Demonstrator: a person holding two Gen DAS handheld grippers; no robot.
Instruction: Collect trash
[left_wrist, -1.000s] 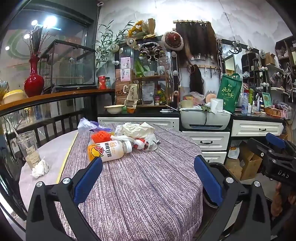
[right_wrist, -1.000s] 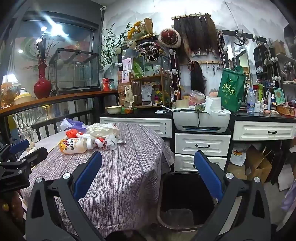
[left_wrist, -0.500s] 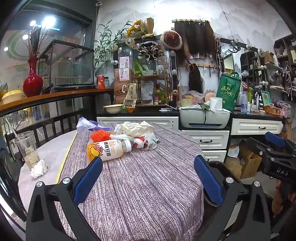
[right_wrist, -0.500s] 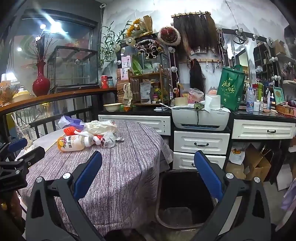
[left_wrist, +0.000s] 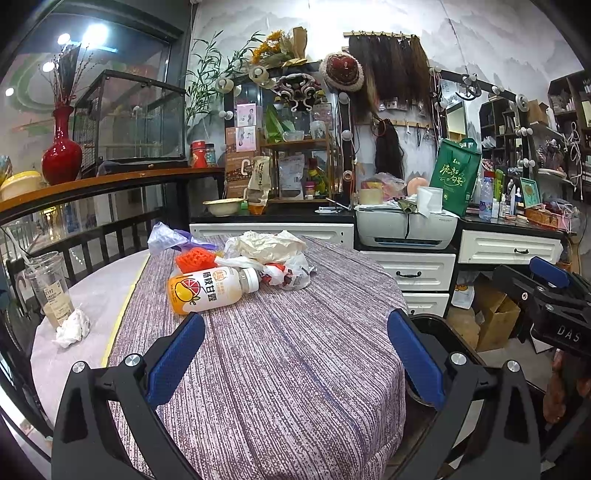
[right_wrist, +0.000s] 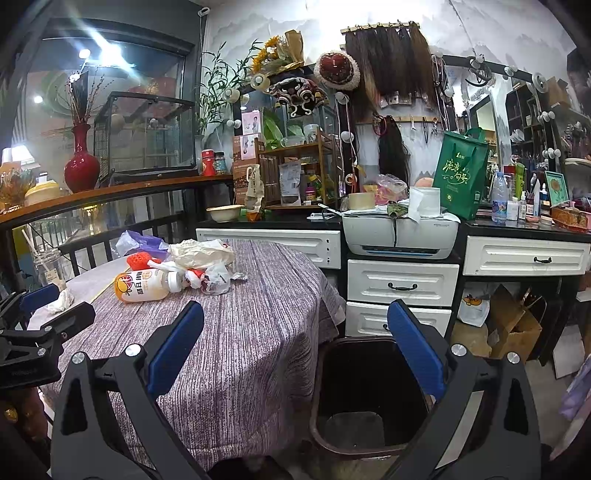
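A pile of trash lies on the far part of the purple-striped table (left_wrist: 280, 354): an orange-and-white drink bottle (left_wrist: 210, 290) on its side, an orange net (left_wrist: 195, 258), crumpled white paper (left_wrist: 267, 245), a white plastic bag (left_wrist: 291, 273) and a purple bag (left_wrist: 166, 238). The bottle (right_wrist: 147, 284) and paper (right_wrist: 201, 253) also show in the right wrist view. A dark bin (right_wrist: 369, 391) stands on the floor right of the table. My left gripper (left_wrist: 295, 354) is open and empty, short of the bottle. My right gripper (right_wrist: 295, 350) is open and empty, over the table edge and bin.
A clear plastic cup (left_wrist: 50, 284) and a crumpled tissue (left_wrist: 72, 326) sit at the table's left edge. White drawers (right_wrist: 400, 284) with a printer (right_wrist: 400, 234) stand behind the bin. Cardboard boxes (right_wrist: 513, 325) lie on the floor at right. A railing (left_wrist: 92, 236) runs along the left.
Both grippers have drifted slightly forward and left; the trash pile looks a little nearer in the left wrist view. Both stay open and empty.
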